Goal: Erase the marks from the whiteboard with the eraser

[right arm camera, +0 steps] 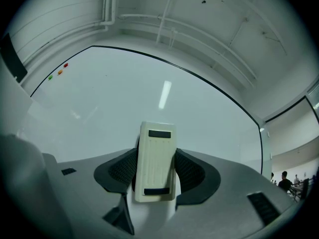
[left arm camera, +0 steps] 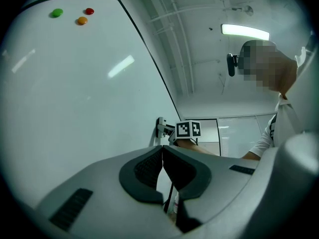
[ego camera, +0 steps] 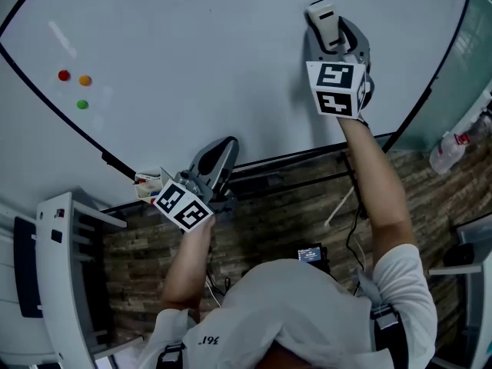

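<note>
The whiteboard [ego camera: 192,60] fills the upper head view and looks plain white, with no marks that I can make out. My right gripper [ego camera: 327,18] is shut on a cream eraser [right arm camera: 155,161], which it holds up against the board's right part. The eraser [ego camera: 324,20] sticks out past the jaws. My left gripper [ego camera: 219,156] is shut with nothing between its pads and sits low by the board's bottom edge. In the left gripper view the jaws [left arm camera: 163,169] meet, and the right gripper's marker cube [left arm camera: 189,129] shows beyond them.
Three small round magnets, red [ego camera: 64,75], orange [ego camera: 84,81] and green [ego camera: 81,104], stick to the board's left part. A small box [ego camera: 147,184] rests on the board's bottom rail. A white frame [ego camera: 65,275] stands lower left, a spray bottle [ego camera: 448,148] at right.
</note>
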Tool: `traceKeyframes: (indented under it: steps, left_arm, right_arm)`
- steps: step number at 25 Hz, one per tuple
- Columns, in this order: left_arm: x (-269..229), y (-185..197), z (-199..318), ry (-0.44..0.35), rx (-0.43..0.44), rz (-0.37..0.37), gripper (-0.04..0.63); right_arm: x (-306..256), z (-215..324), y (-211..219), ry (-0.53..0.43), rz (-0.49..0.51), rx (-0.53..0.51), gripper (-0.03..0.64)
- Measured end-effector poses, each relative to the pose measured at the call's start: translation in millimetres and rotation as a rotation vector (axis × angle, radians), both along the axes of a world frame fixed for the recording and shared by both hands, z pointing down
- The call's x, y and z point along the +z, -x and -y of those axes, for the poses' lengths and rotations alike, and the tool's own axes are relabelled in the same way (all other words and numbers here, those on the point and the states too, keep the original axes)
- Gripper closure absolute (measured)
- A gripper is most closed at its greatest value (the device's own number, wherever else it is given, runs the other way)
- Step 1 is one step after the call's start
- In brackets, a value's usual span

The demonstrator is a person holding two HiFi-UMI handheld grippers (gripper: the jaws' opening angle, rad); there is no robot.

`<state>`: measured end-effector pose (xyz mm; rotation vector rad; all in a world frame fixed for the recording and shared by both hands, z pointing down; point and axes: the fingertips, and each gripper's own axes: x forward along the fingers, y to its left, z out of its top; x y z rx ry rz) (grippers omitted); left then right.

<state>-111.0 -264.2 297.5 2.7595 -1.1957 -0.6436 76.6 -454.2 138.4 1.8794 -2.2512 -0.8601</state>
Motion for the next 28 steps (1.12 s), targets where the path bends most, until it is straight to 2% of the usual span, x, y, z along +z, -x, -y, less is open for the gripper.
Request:
traceKeyframes:
  steps: [5,11,16,19,24,28]
  left_arm:
    - [-5,-12,10,-0.007,0.013,0.019,0.588]
    - [-5,-31,21,0.009,0.037,0.034,0.588]
    - [-11,-34,27,0.016,0.019,0.035,0.588]
    - [-19,-23,27,0.006,-0.023,0.028,0.588]
    - [-32,10,20,-0.033,-0.101,0.053,0.588]
    - [-46,44,7,-0.061,-0.155,0.032,0.588]
  right_arm:
    - [5,13,-40,0.032,0.045,0.045,0.36]
    - [7,22,-73,0.051,-0.004,0.105,0.362]
    - [-2,15,-86,0.044,0.059,0.087,0.362]
    - [-12,-1,-68,0.021,0.063,0.034,0.362]
    - [-21,-25,-5,-0.005,0.019,-0.072,0.362]
    - [-28,-41,43,-0.012,-0.003,-0.14,0.362]
